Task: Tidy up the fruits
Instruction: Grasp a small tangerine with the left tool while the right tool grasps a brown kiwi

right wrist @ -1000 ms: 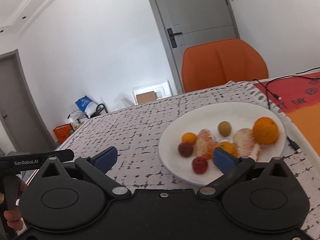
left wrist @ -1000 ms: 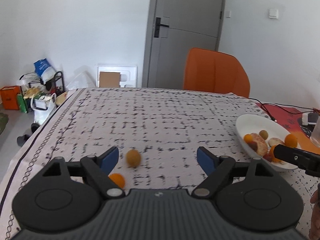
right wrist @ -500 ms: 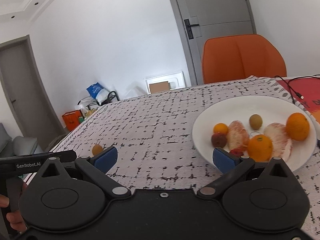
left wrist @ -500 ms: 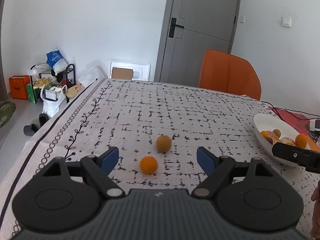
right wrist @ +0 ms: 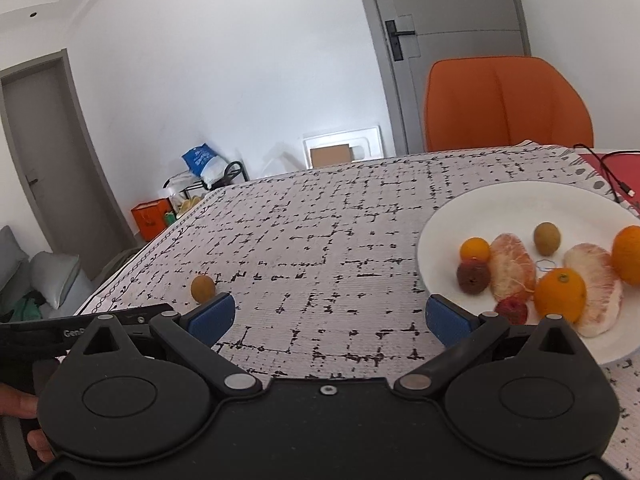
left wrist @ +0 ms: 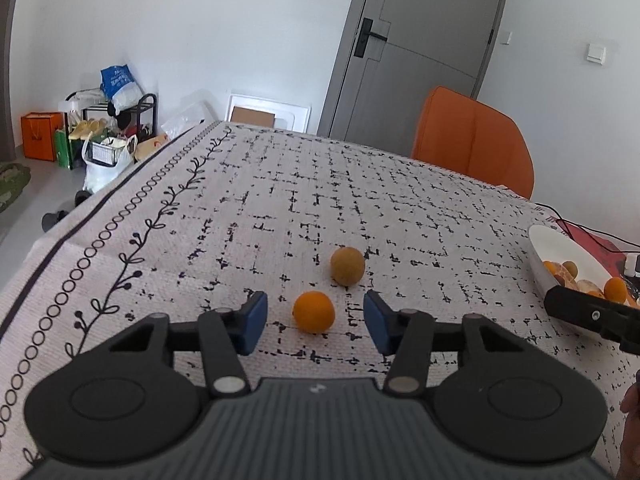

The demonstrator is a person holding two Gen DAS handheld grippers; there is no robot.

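Observation:
A small orange (left wrist: 314,312) lies on the patterned tablecloth between the blue pads of my open left gripper (left wrist: 315,321), apart from both. A brown round fruit (left wrist: 347,266) lies just beyond it; it also shows in the right wrist view (right wrist: 203,288). A white plate (right wrist: 516,208) holds several fruits: oranges (right wrist: 560,295), peeled pomelo pieces (right wrist: 513,266), a brown fruit (right wrist: 547,239) and dark red ones (right wrist: 473,277). My right gripper (right wrist: 326,316) is open and empty over the cloth, left of the plate. The plate's edge (left wrist: 540,256) shows in the left wrist view.
An orange chair (left wrist: 474,144) stands at the table's far side, a grey door (left wrist: 416,48) behind it. A red mat with a black cable (right wrist: 612,168) lies beyond the plate. Bags and a rack (left wrist: 104,128) stand on the floor left of the table.
My left gripper has moved so the small orange now sits between its pads, and the jaws have narrowed. My right gripper has drawn left, putting the plate further right in view.

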